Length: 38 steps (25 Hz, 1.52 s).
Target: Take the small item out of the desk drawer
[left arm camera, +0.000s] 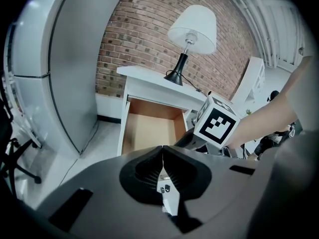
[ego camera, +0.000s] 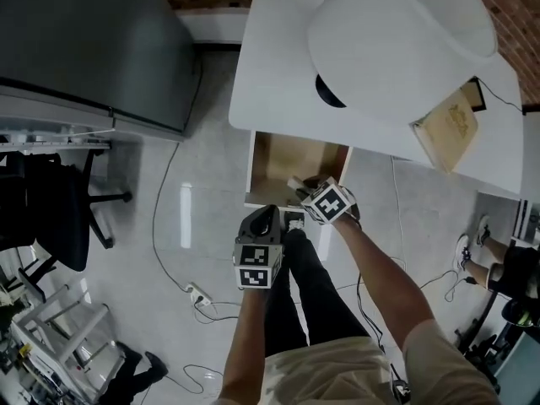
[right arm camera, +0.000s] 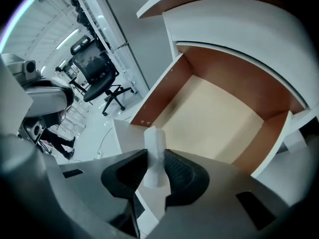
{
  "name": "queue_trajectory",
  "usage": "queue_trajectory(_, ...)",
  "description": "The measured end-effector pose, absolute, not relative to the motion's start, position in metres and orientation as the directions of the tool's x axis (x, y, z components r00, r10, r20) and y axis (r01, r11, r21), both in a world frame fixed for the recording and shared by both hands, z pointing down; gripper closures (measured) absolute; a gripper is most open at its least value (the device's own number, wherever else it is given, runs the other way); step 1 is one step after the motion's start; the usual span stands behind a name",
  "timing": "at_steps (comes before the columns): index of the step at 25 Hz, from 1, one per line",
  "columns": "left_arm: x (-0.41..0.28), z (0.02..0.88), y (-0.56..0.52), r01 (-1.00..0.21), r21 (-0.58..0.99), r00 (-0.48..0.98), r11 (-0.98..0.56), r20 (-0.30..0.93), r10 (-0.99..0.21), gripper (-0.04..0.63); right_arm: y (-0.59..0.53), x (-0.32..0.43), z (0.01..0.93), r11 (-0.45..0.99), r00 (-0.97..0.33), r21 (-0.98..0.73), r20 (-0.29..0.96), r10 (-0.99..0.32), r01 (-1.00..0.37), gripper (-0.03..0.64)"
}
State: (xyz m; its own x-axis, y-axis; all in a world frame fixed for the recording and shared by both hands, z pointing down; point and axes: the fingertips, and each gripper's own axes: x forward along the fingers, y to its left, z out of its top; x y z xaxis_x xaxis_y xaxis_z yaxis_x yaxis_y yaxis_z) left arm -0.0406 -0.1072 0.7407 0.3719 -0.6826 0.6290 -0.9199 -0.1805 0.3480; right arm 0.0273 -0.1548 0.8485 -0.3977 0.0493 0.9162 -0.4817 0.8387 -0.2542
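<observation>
Currently the right gripper (right arm camera: 155, 153) has its jaws clamped on the small item (right arm camera: 154, 142), a pale white cylinder. It stands upright between the two ribbed pads, and its top pokes out past the jaw tips. We see it only in the right gripper view. There it sits against the front corner of the drawer (right arm camera: 214, 118), with the drawer's tan floor and brown side walls showing beyond it.

The drawer is pulled out from under the white bench (ego camera: 278, 74). From the head view, the right gripper is over the drawer's front right corner.

The left gripper (left arm camera: 162, 151) has its jaws closed together, pad against pad, gripping nothing. From the head view it is nearer the person than the drawer front, just beside the right gripper and over the floor (ego camera: 211, 184).

On the bench we note a lamp (left arm camera: 192, 31) with a white shade and a black base, and a tan flat object (ego camera: 447, 129) near the far right edge. A brick wall (left arm camera: 134, 39) stands behind the bench. A black office chair (ego camera: 51, 209) stands well apart to the left, and a power strip (ego camera: 198, 294) with its cable lies on the floor.
</observation>
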Motion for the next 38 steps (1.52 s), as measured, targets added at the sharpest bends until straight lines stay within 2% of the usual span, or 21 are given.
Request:
queue_trajectory(5, -0.051, 0.718, -0.100, -0.926, 0.338, 0.358, -0.171, 0.633, -0.687, 0.578, -0.155, 0.026, 0.810, 0.803, -0.434, -0.262, 0.901, 0.004, -0.536, 0.483)
queue_trajectory(10, -0.055, 0.677, -0.104, -0.914, 0.381, 0.358, -0.137, 0.604, -0.712, 0.578, -0.169, 0.033, 0.759, 0.757, -0.463, -0.230, 0.880, -0.108, -0.612, 0.485)
queue_trajectory(28, -0.035, 0.588, -0.090, -0.896, 0.359, 0.431, -0.260, 0.567, -0.702, 0.578, -0.133, 0.043, 0.633, 0.649, -0.572, -0.267, 0.756, -0.318, -0.713, 0.485)
queue_trajectory(38, -0.033, 0.563, -0.068, -0.874, 0.298, 0.486, -0.385, 0.578, -0.655, 0.578, -0.111, 0.053, 0.588, 0.595, -0.616, -0.315, 0.674, -0.408, -0.739, 0.485)
